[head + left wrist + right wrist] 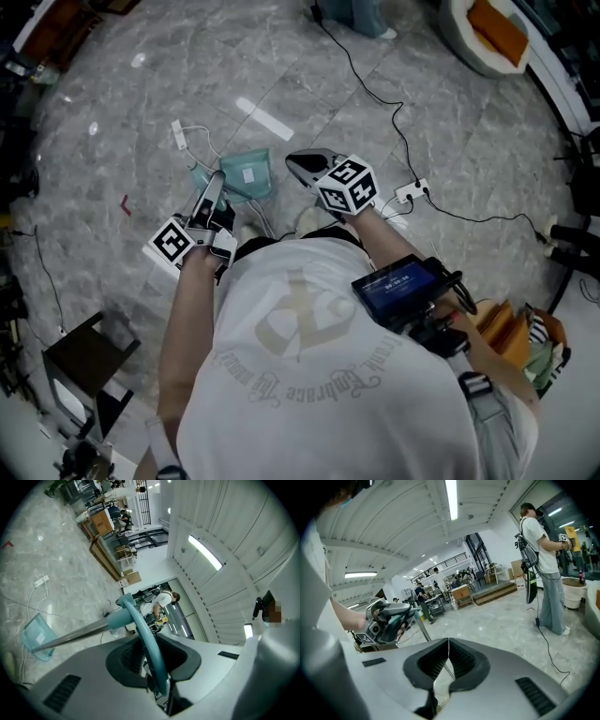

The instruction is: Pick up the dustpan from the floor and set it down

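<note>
While the left hand-held gripper (212, 192) is clamped shut on the teal loop handle (140, 625) of the translucent teal plastic dustpan (246, 176), a steel shaft (70, 637) runs from that gripper to the pan, which lies just beyond its tips over the grey marble floor (375, 141). Whether the pan touches the floor cannot be told. Jaws together and empty, the right hand-held gripper (302, 164) hovers just right of the left one, with the pan between them.

The left gripper (212, 187) hides the dustpan (247, 174) handle's end.

Marble floor (112, 159), white power strip (412, 192)
</note>
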Tool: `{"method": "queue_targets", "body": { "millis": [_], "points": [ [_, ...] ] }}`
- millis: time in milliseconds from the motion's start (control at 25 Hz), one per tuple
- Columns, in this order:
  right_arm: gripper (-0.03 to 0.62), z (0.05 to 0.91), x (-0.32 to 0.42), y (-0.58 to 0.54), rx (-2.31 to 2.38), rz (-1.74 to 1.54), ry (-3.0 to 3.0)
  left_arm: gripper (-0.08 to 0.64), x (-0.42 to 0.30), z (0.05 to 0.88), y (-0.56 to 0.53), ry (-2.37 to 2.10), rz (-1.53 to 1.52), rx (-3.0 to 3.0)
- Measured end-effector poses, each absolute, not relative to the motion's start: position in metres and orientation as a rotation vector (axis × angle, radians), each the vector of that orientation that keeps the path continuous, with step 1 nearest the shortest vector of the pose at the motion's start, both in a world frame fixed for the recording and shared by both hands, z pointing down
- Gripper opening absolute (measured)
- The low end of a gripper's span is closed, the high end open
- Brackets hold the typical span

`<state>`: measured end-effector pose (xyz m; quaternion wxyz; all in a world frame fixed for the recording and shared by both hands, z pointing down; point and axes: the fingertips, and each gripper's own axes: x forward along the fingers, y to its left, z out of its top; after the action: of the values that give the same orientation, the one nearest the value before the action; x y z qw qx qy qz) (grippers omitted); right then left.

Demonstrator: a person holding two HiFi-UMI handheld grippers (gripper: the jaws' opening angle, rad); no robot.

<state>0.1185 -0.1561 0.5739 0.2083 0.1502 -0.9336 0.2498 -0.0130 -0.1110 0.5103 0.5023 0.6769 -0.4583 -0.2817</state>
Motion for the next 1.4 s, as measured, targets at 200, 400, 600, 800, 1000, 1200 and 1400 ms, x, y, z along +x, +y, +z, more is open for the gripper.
{"method": "queue_targets", "body": {
  "millis": [200,400,600,800,1000,1200,1400],
  "points": [
    [0.018,0.558,0.092,-0.146,0.379,0.658,-2.640,0.072,-0.032,0.494,-0.098,-1.139,-0.691,1.648],
    [0.018,0.547,0.071,-0.137,0.334,0.632,-2.655,0.074,-0.044,0.484,-0.086,-1.147,-0.703,1.675],
    [0.018,0.551,0.046,-0.124,0.334,0.621,-2.640,0.072,-0.071,0.490,-0.071,-1.151,-0.703,1.681],
    [0.018,0.553,0.045,-0.117,0.363,0.627,-2.623,0.072,-0.088,0.496,-0.065,-1.169,-0.708,1.649],
    [0.018,0.556,0.043,-0.110,0.388,0.641,-2.602,0.072,-0.098,0.501,-0.060,-1.147,-0.718,1.632],
    [0.018,0.556,0.031,-0.106,0.416,0.649,-2.587,0.072,-0.111,0.506,-0.056,-1.118,-0.733,1.592],
    [0.018,0.565,0.029,-0.096,0.452,0.655,-2.562,0.072,-0.112,0.512,-0.049,-1.057,-0.773,1.578]
  ]
}}
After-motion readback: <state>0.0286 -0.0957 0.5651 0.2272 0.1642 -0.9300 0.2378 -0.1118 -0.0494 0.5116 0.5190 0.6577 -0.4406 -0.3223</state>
